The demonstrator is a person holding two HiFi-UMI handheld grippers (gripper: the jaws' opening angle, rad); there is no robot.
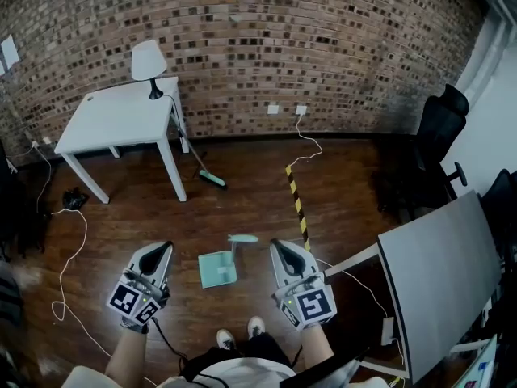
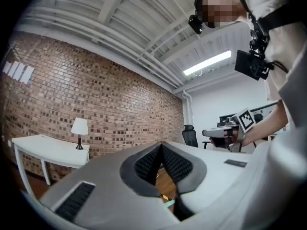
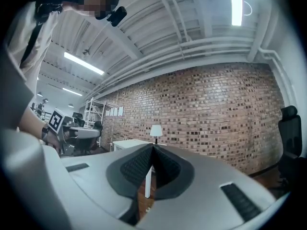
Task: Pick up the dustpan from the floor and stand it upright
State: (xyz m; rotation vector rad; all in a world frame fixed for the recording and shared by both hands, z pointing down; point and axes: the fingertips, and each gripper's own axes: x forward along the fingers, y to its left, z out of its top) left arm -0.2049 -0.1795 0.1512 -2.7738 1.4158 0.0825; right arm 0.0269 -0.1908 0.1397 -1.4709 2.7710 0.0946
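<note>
The mint-green dustpan (image 1: 217, 269) sits on the wooden floor just ahead of the person's shoes, between the two grippers. Its long handle (image 1: 239, 244) seems to rise from the pan toward the camera. Nothing touches it. My left gripper (image 1: 163, 250) hovers left of it, jaws shut and empty; in its own view the ribbed pads (image 2: 149, 164) meet at the tip (image 2: 161, 144). My right gripper (image 1: 278, 246) hovers to the right, also shut and empty, with its pads (image 3: 136, 164) closed together at the tip (image 3: 152, 146). Both point level toward the brick wall.
A white table (image 1: 113, 120) with a lamp (image 1: 149, 61) stands at the back left, with a broom (image 1: 212, 178) leaning by its leg. A yellow-black strip (image 1: 296, 204) and cables (image 1: 69, 269) cross the floor. At right are a grey desk (image 1: 440, 269) and black chair (image 1: 436, 136).
</note>
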